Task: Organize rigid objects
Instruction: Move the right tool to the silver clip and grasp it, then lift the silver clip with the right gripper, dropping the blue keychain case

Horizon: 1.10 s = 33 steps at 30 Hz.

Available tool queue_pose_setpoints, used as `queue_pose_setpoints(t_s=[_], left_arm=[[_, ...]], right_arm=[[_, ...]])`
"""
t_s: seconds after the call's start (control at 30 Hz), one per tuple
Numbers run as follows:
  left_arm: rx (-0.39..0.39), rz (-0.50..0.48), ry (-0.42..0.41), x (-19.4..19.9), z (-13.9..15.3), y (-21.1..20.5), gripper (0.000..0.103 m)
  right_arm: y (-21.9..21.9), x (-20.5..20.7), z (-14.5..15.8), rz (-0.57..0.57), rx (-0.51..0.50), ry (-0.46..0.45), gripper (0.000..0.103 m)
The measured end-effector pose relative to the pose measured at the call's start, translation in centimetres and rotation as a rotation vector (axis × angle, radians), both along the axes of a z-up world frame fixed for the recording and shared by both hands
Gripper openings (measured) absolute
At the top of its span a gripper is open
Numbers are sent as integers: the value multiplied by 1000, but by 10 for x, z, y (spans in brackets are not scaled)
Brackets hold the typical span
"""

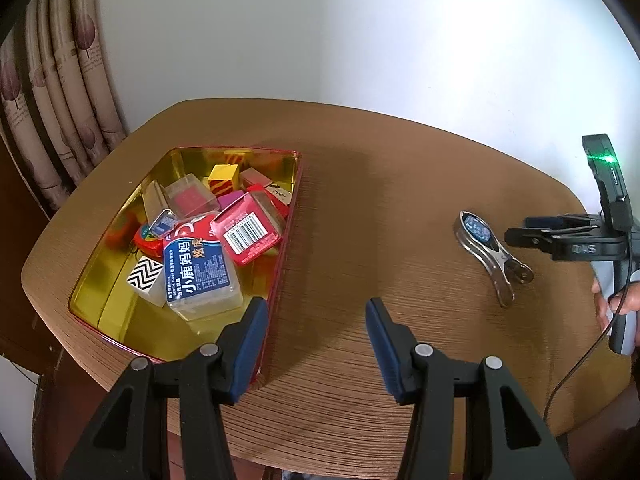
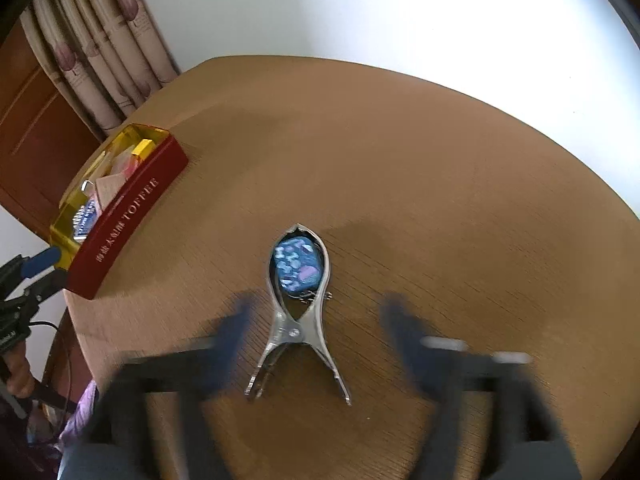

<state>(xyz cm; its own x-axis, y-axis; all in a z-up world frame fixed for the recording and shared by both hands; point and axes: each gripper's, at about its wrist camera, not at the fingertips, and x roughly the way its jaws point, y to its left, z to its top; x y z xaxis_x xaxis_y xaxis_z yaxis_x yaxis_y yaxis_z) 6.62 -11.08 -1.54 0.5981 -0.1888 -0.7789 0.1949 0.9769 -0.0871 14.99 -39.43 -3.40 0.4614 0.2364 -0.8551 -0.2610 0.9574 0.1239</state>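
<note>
A red tin (image 1: 294, 216) with a gold inside sits at the table's left and holds several small boxes, among them a clear box with a blue label (image 1: 200, 270) and a red box with a barcode (image 1: 248, 232). In the right wrist view the tin (image 2: 128, 216) reads TOFFEE. A metal clamp (image 1: 490, 254) with a blue patterned piece in its mouth lies on the table at the right. My left gripper (image 1: 316, 344) is open and empty beside the tin's near right corner. My right gripper (image 2: 316, 328) is open, blurred, with its fingers on both sides of the clamp (image 2: 300, 308).
The round wooden table (image 1: 360, 200) stands against a white wall. A curtain (image 1: 60, 120) hangs at the back left. My right gripper also shows from the side in the left wrist view (image 1: 516, 236), next to the clamp.
</note>
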Motion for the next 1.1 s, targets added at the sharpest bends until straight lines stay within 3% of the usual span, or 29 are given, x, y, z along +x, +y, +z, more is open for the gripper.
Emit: queue_pose_setpoints(t_s=[0.07,0.2,0.27,0.4,0.43,0.47,0.6,0.8,0.83,0.87,0.93,1.0,1.1], left_arm=[[-4,3,0,1,-1,1,52],[-22,9,19,3,-3,4,52],[-31,12,24,3,-4,5,52],[-28,11,28,3,-6,5,52],[-28,10,30,3,-7,4,52],[-29,10,33,3,-7,4,52],[-32,10,35,3,-8,4,52],[-33,14,47,4,-9,2,52],[-32,13,50,5,-10,2,52],[-32,9,57,6,-11,-1,52],[-38,-4,68,8,-11,-5,52],[-41,-22,73,10,-10,-13,52],[-45,-43,57,13,-4,-24,52]], right_arm=[[7,-4,9,-15,-55,-59,96],[21,0,5,14,-100,-35,96],[29,1,-7,39,-136,2,87],[42,1,-27,62,-158,45,84],[44,2,-31,59,-178,46,62],[46,3,-34,60,-177,61,32],[52,0,-35,68,-207,53,31],[32,-8,-2,16,-35,-1,28],[27,-10,3,7,-2,-2,8],[19,-11,9,-17,43,-13,1],[10,-13,13,-38,95,-8,0],[0,-17,11,-64,55,-18,3],[-13,-25,9,-85,85,-19,7]])
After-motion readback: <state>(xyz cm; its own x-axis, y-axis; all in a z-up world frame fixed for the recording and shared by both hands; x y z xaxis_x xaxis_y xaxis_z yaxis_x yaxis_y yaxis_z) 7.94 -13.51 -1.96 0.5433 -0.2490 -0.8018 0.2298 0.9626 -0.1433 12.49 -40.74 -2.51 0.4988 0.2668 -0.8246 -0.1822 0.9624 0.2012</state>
